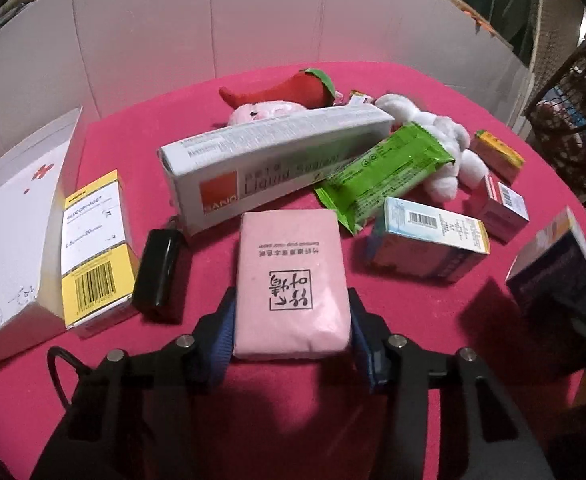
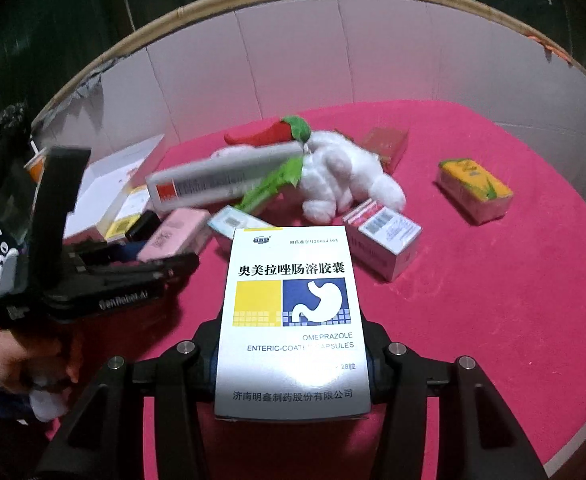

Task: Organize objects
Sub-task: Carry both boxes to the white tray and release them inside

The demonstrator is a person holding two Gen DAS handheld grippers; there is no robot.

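My left gripper point(image 1: 291, 332) is shut on a pink tissue pack point(image 1: 291, 284), held just above the pink tablecloth point(image 1: 229, 408). The pack also shows in the right wrist view point(image 2: 173, 234), with the left gripper point(image 2: 181, 262) seen from the side. My right gripper point(image 2: 291, 344) is shut on a white Omeprazole capsule box point(image 2: 291, 320), held over the front of the table. That box shows at the right edge of the left wrist view point(image 1: 557, 268).
On the cloth lie a long grey sealant box point(image 1: 269, 164), a green wipes pack point(image 1: 385, 172), a white plush point(image 2: 341, 176), a red chili plush point(image 1: 285, 88), a black case point(image 1: 157, 272), a yellow Glucophage box point(image 1: 95, 248), a white first-aid box point(image 1: 13, 236), and several small medicine boxes point(image 2: 385, 240). A white panel wall point(image 1: 229, 24) stands behind.
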